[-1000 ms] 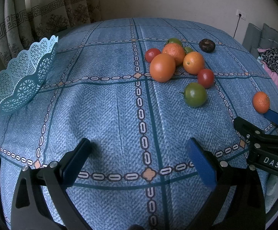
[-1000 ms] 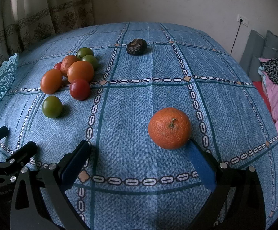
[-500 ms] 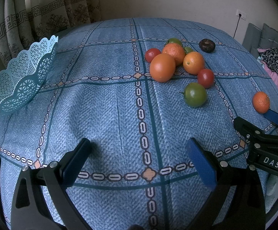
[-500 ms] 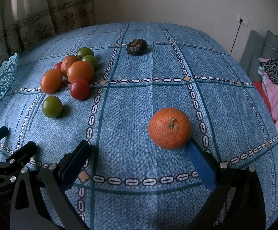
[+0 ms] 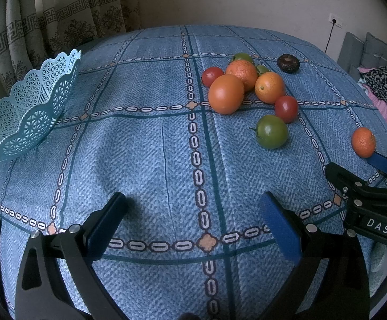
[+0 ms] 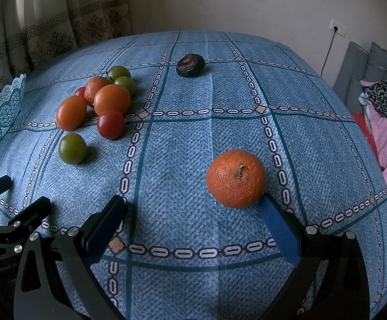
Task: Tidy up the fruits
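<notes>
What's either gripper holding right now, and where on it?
Nothing. The left gripper is open over bare cloth; the right gripper is open, its right finger beside the lone orange, not clamped.

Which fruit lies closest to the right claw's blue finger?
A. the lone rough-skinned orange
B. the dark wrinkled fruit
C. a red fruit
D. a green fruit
A: the lone rough-skinned orange sits right at the tip of the open right claw's blue finger; the other fruits lie farther off on the blue cloth.

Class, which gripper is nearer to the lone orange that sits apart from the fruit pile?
Right. The right gripper is open with one fingertip right beside the lone orange. The left gripper is open over bare cloth, well to the orange's left.
</notes>
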